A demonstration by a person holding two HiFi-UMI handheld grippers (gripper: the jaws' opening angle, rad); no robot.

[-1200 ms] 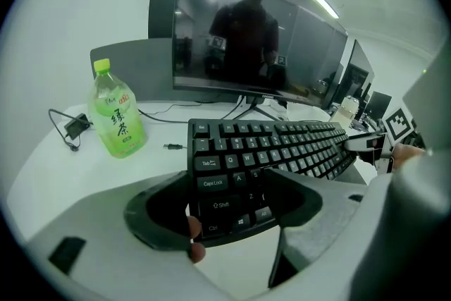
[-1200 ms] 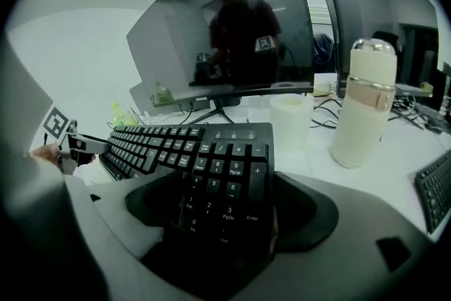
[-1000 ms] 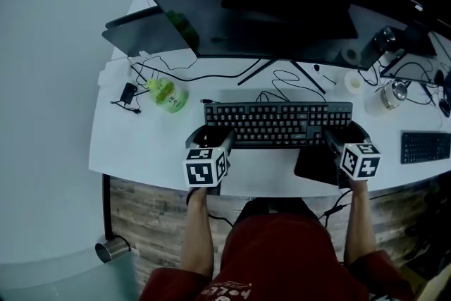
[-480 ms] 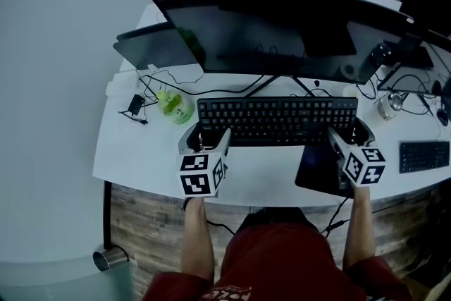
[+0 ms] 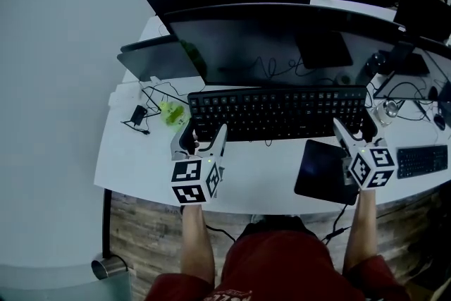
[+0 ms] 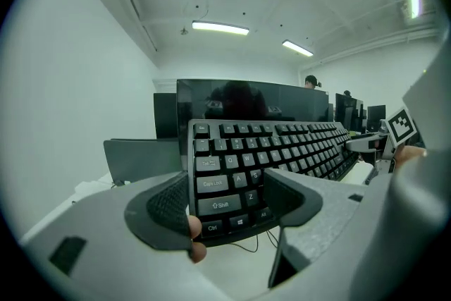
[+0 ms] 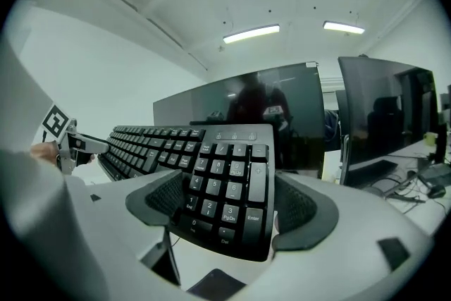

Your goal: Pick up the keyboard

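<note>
The black keyboard (image 5: pixel 278 113) is off the white desk (image 5: pixel 134 151), held level in front of the curved monitor (image 5: pixel 282 39). My left gripper (image 5: pixel 198 140) is shut on its left end. In the left gripper view the keyboard (image 6: pixel 261 151) sits between the jaws of that gripper (image 6: pixel 225 204), at the Ctrl and Shift keys. My right gripper (image 5: pixel 356 132) is shut on the right end. The right gripper view shows the keyboard's number pad (image 7: pixel 225 187) clamped in that gripper (image 7: pixel 229 206). The keyboard's cable hangs below it.
A black mouse pad (image 5: pixel 324 169) lies under the right gripper. A green bottle (image 5: pixel 171 113), a small charger (image 5: pixel 138 113) and cables lie at the left. A second keyboard (image 5: pixel 421 160) is at the far right. A dark laptop (image 5: pixel 158 60) stands back left.
Both grippers, shut on the keyboard's ends, have raised it off the desk and up toward the monitor. The mouse pad is now uncovered.
</note>
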